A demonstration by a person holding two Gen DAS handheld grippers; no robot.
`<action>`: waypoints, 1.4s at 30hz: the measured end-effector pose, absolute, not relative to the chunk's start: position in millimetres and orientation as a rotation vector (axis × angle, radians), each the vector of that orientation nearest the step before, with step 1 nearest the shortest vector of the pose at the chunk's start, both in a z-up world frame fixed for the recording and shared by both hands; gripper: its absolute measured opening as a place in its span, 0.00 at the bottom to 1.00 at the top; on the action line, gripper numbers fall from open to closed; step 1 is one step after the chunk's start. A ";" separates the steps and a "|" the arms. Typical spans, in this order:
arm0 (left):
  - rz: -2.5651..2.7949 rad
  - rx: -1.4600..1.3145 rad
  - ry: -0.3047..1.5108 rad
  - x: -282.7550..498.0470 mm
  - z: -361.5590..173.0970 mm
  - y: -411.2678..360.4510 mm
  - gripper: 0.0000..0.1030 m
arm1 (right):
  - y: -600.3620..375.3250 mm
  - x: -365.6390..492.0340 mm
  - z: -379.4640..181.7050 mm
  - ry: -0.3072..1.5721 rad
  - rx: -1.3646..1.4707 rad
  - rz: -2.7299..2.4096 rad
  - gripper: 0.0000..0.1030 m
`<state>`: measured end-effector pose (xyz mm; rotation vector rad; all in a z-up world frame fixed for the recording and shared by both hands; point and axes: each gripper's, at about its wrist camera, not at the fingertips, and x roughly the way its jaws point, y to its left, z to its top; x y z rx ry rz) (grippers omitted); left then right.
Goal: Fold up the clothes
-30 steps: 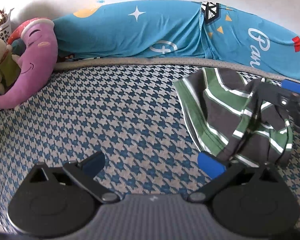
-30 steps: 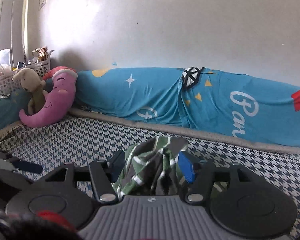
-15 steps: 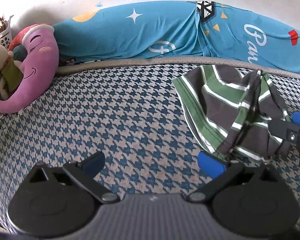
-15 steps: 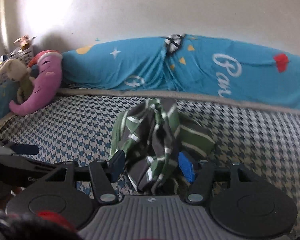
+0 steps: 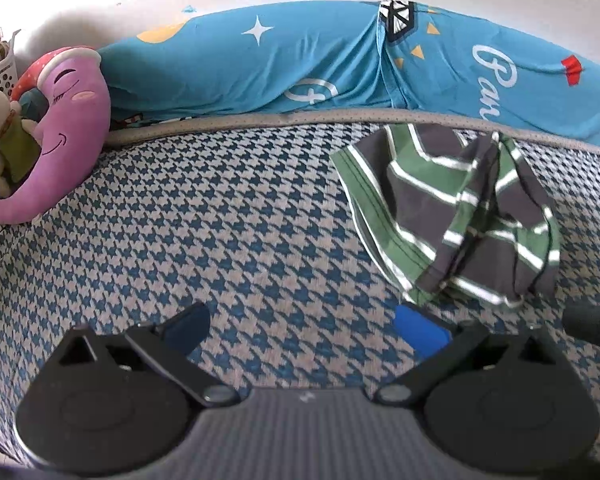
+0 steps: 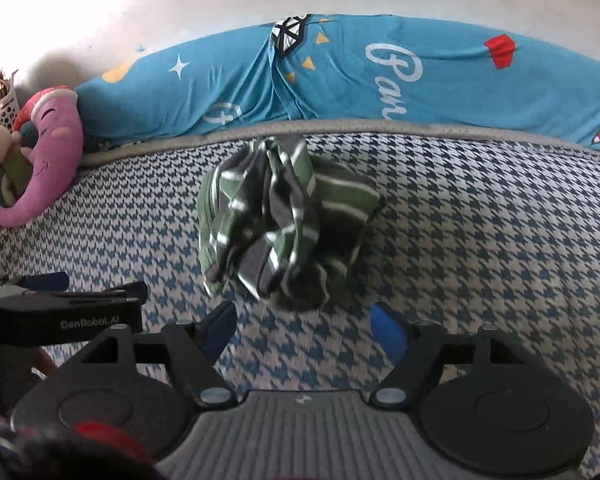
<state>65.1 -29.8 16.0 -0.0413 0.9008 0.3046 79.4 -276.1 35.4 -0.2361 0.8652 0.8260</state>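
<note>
My left gripper (image 5: 303, 330) and right gripper (image 6: 303, 326) both gape, holding nothing. The green-and-grey striped shirt (image 6: 284, 216) lies crumpled on the houndstooth mattress (image 5: 204, 232), far right, near the blue quilt (image 5: 300, 68).

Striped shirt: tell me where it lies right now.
The striped shirt lies crumpled on the houndstooth mattress, centre of the right wrist view, just ahead of the open right gripper, near the blue bedding.
</note>
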 end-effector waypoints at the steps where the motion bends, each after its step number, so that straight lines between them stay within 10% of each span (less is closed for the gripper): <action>1: 0.299 -0.039 0.904 63.9 15.4 -30.8 1.00 | -277.4 78.8 33.6 0.868 -0.243 0.823 0.74; 42: 0.259 -0.027 0.980 66.4 -2.8 -43.8 1.00 | -261.4 102.3 -15.1 0.990 -0.353 0.800 0.74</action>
